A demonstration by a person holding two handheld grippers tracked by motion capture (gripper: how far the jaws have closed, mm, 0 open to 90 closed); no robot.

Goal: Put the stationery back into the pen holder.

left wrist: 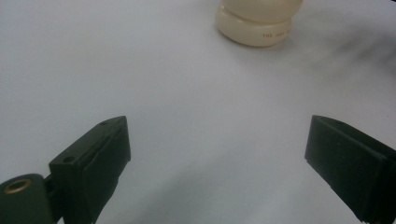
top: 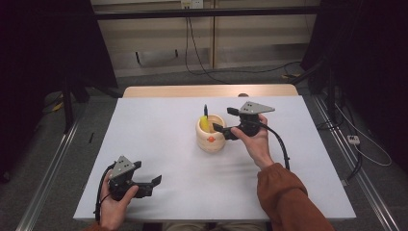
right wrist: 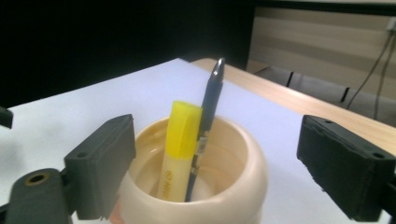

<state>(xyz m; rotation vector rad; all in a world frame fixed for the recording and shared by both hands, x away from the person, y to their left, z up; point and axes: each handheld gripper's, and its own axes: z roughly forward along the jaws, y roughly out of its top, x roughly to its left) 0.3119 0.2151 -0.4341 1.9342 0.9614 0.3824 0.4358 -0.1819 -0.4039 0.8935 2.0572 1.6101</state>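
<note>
Pen cup (top: 210, 136) is standing mid-table, holding a yellow highlighter (right wrist: 180, 140) and a dark pen (right wrist: 208, 112), both leaning upright with ends pointing up. Right gripper (right wrist: 215, 154) is hovering over the cup rim, jaws spread wide, gripping nothing. Left gripper (left wrist: 217, 163) is resting near the table edge, jaws spread and empty.

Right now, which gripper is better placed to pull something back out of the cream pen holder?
Right. The right gripper hangs open right at the cream pen holder, facing the yellow highlighter and grey pen standing inside. The left gripper sits open near the table's front edge, well away.
</note>
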